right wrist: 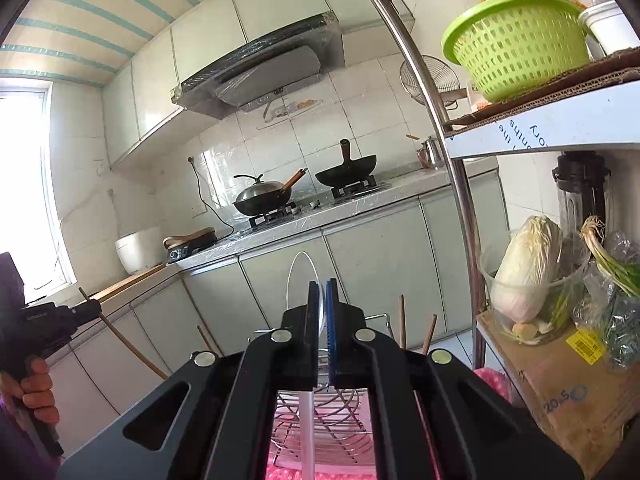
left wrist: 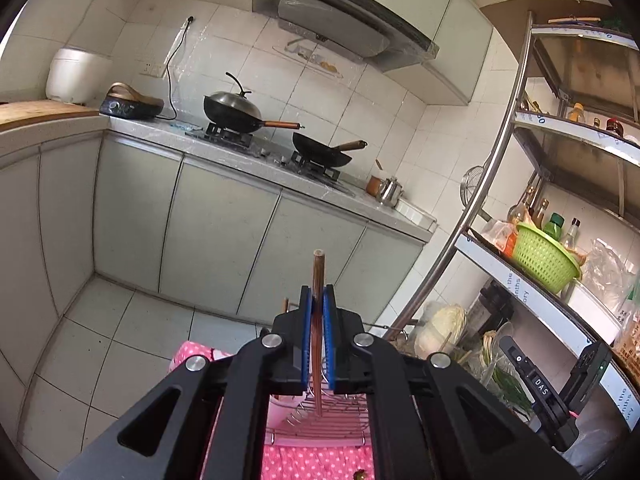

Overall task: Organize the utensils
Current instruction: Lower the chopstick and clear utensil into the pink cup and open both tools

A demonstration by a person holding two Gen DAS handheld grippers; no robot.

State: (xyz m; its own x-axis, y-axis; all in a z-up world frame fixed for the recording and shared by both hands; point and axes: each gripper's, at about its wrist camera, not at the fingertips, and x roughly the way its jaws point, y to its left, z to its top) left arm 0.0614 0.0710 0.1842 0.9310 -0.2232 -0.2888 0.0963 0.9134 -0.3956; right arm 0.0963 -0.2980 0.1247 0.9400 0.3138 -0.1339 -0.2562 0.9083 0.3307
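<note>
The left gripper clamps a brown chopstick at lower centre, above the wire rack. The right gripper pinches a clear spoon upright. Each should probably lower vertically into the rack, releasing only once seated.

**Two wrist fisheyes, both raised and facing the stove wall**

Left wrist view looks along its own fingers, close over a wire rack on pink dotted cloth, facing the far counter with two woks; metal shelf unit on its right. Right wrist view sits just as near above the same rack, tilted higher, ceiling visible. Shared: woks, range hood, green basket, cabbage. The left gripper shows at the right view's left edge.
</note>
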